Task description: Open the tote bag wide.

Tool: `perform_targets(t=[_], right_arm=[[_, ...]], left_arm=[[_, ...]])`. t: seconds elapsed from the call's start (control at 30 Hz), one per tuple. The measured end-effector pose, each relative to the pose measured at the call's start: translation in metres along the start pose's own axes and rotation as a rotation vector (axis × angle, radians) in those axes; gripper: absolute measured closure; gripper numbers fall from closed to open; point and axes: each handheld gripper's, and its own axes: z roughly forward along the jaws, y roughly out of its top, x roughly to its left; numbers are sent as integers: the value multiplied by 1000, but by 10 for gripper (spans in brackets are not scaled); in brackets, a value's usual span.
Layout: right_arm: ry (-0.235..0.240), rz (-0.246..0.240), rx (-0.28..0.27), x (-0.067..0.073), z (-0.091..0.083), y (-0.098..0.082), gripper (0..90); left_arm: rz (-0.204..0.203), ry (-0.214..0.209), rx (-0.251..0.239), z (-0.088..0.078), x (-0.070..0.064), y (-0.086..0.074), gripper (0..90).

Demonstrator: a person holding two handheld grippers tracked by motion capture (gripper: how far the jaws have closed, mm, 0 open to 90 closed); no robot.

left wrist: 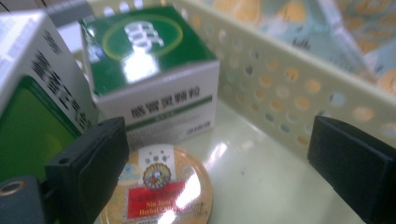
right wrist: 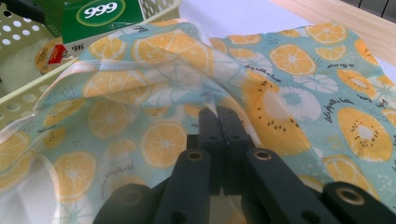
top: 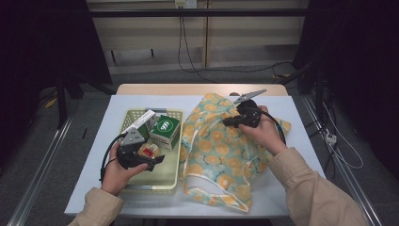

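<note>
A cloth bag (top: 216, 155) printed with orange slices lies crumpled on the table's right half. My right gripper (top: 226, 123) rests on its upper part. In the right gripper view its jaws (right wrist: 217, 116) are shut on a raised fold of the cloth bag (right wrist: 154, 93). A pale yellow basket (top: 171, 183) on the left holds a green "999" box (top: 165, 128), a long white and green box (top: 140, 121) and a round tin (top: 149, 150). My left gripper (top: 157, 159) is low inside the basket, open (left wrist: 217, 140), with the round tin (left wrist: 159, 191) lying between its jaws and untouched.
A white sheet (top: 94, 165) covers the table, with a bare wooden strip (top: 155, 89) along the far edge. The basket's perforated wall (left wrist: 280, 93) stands close to my left gripper's right jaw. Cables and shelving sit behind the table.
</note>
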Motion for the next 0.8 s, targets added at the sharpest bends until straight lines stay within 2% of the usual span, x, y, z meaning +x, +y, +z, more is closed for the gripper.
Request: perform_targets(t=[0.2, 0.23, 0.27, 0.37, 0.47, 0.53, 0.6, 0.63, 0.8], right_arm=[[1, -3, -4, 0, -2, 0, 900], [2, -2, -5, 0, -3, 0, 900], [1, -3, -4, 0, -3, 0, 900], [3, -4, -8, 1, -5, 0, 900], [7, -5, -10, 1, -6, 1, 900], [7, -8, -10, 1, -7, 1, 900], [9, -10, -10, 1, -8, 1, 900], [10, -10, -11, 1, -8, 1, 900], [11, -11, -12, 0, -10, 0, 900]], left_arm=[[-10, 21, 80, 8, 4, 0, 53], [-11, 46, 84, 10, 5, 0, 53], [-20, 36, 83, 11, 7, -1, 53], [-38, 57, 113, 16, 10, -2, 56], [-62, 41, 130, 20, 14, -3, 74], [-57, 54, 157, 24, 15, -4, 97], [-29, 61, 166, 26, 15, -4, 90], [-27, 75, 168, 27, 15, -4, 91], [-7, 81, 162, 28, 14, -4, 92]])
